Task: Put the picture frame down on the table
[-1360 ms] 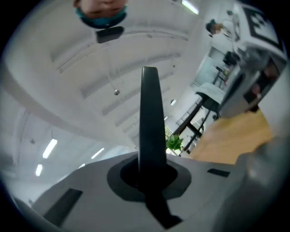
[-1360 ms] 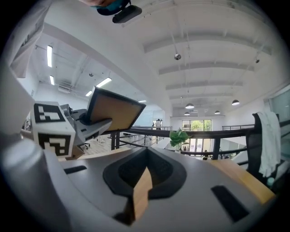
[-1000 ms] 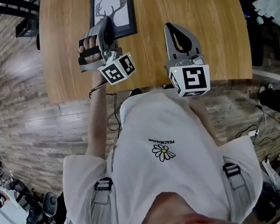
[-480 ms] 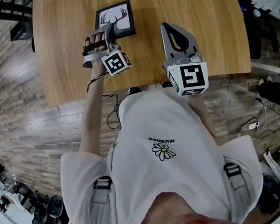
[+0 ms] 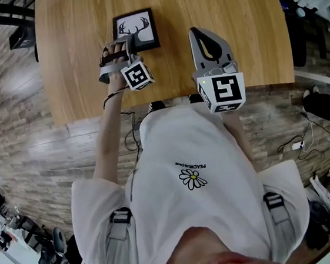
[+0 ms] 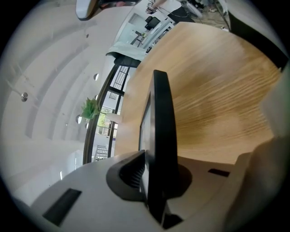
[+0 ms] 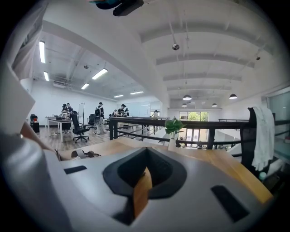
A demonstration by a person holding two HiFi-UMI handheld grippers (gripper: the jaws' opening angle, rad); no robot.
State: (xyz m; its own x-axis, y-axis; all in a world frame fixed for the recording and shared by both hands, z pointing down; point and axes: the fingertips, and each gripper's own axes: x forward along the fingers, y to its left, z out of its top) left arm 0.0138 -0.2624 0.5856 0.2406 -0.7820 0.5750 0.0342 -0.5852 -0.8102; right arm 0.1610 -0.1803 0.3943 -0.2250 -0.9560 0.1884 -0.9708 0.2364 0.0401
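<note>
Picture frame and both tools lie beyond the person's white shirt, which fills the near part of the head view. Just past the shirt, the worktop's near edge runs across, with the marker cubes of both tools over it.

The left tool, held in the person's left hand, points away and downward. Its jaws are clamped on the frame's near edge, the thin black rim standing between the pads in the left gripper view – though they have just been opening a little, the frame is between them and gripped. The right tool hovers to the right, well apart from the frame, its jaws together with only a sliver of wood showing through and nothing between them.

Beyond the left tool's tip the frame stretches away face up – black border, white print with antlers – low on the worktop's left half. Whether its whole back rests on the wood I cannot tell. Farther on, the worktop is bare wood.
</note>
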